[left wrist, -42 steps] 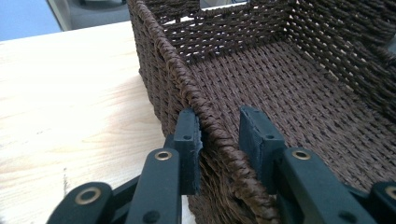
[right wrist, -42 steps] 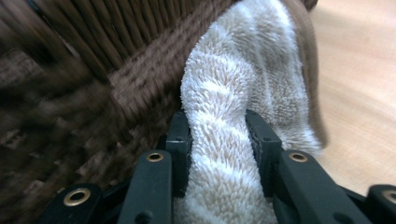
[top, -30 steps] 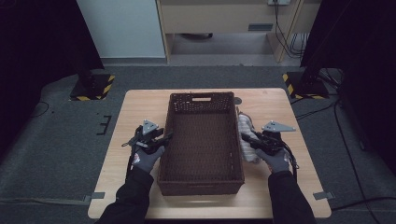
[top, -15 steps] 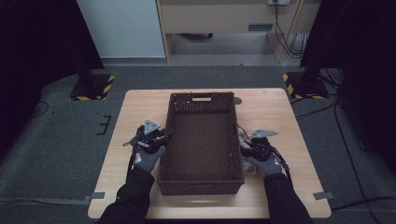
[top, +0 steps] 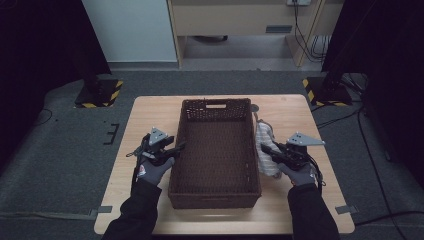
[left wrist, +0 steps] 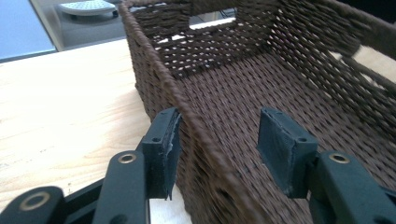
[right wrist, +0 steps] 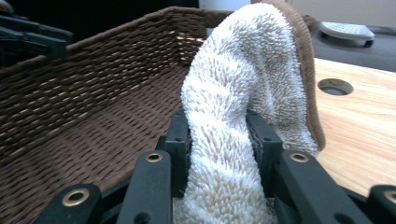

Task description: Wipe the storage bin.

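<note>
A dark brown wicker basket (top: 216,107) stands lengthwise in the middle of the wooden table. My left gripper (top: 178,146) is at its left wall. In the left gripper view it (left wrist: 219,149) is open, one pad (left wrist: 163,147) outside the basket's wall (left wrist: 154,65) and the other inside, with the rim between them. A white fluffy towel (top: 266,145) with a brown border lies along the basket's right side. My right gripper (top: 266,149) is shut on it. In the right gripper view the towel (right wrist: 243,70) rises in a hump from between the jaws (right wrist: 218,140), beside the basket's wall (right wrist: 93,51).
The light wooden table (top: 150,110) has bare strips left and right of the basket and a round hole (top: 254,107) near the far right corner of the basket. Grey carpet surrounds the table, with yellow-black stand feet (top: 97,95) beyond it.
The right hand shifted a little along the towel beside the basket, first toward me, then slightly back right. The left gripper stays at the basket's left wall.
</note>
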Action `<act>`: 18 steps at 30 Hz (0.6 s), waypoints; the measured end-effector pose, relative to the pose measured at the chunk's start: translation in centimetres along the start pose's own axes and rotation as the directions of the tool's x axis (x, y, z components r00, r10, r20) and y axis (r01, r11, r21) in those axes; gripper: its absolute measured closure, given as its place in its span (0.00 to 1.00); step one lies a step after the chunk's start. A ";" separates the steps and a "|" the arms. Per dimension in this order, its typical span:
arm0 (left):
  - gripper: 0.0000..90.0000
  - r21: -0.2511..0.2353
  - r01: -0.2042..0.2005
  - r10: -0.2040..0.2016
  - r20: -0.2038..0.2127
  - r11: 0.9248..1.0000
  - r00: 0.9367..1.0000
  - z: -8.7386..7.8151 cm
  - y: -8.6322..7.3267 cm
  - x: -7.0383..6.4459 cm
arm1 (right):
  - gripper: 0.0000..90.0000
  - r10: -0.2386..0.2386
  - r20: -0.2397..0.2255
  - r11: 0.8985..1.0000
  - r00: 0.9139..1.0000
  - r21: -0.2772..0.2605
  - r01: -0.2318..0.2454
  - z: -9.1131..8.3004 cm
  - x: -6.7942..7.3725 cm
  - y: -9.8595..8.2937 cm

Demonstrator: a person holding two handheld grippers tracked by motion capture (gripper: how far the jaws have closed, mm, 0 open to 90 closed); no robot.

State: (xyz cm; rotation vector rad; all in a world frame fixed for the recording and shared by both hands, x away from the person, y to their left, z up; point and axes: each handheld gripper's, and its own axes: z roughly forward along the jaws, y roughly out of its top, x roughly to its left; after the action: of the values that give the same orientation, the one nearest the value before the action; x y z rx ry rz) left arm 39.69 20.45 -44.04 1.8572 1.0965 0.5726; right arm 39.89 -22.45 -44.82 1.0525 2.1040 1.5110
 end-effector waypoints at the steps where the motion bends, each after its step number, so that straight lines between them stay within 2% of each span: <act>1: 0.54 0.007 -0.004 0.004 0.003 1.000 1.000 -0.2 -0.2 -0.1 | 0.74 0.000 -0.004 1.000 1.000 0.009 0.000 -0.1 0.3 -0.1; 4: 0.57 0.027 -0.012 0.011 0.007 1.000 1.000 -0.6 -1.1 -0.3 | 0.74 -0.022 0.004 0.998 1.000 0.061 0.022 0.5 0.7 -0.8; 7: 0.56 0.025 0.006 -0.007 0.025 1.000 1.000 -1.0 -1.7 -0.3 | 0.75 -0.016 0.008 0.994 1.000 0.111 0.015 1.1 0.8 -1.7; 9: 0.58 0.041 -0.004 0.003 0.031 0.999 1.000 -1.1 -2.0 -0.5 | 0.75 -0.010 0.008 0.989 1.000 0.150 0.009 1.6 0.8 -2.5; 12: 0.60 0.052 -0.008 0.007 0.028 0.999 1.000 -0.9 -2.4 -1.0 | 0.75 -0.029 0.010 0.965 1.000 0.261 0.025 2.8 1.0 -4.0; 13: 0.61 0.052 -0.008 0.007 0.028 0.999 1.000 -0.9 -2.4 -1.0 | 0.75 -0.029 0.010 0.965 1.000 0.261 0.025 2.8 1.0 -4.0; 14: 0.61 0.054 -0.012 0.011 0.019 0.998 1.000 -0.9 -2.3 -1.1 | 0.74 -0.032 0.011 0.952 0.999 0.303 0.027 3.7 1.1 -4.8; 18: 0.63 0.049 0.009 -0.010 0.025 0.999 1.000 -0.8 -2.4 -1.0 | 0.74 -0.012 0.012 0.954 1.000 0.299 0.008 3.7 1.0 -4.5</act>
State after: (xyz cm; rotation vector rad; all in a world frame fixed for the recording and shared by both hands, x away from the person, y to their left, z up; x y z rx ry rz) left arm 37.48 20.52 -45.67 1.8952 1.1110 0.5201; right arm 39.98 -20.03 -50.16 1.1454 2.3767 1.1985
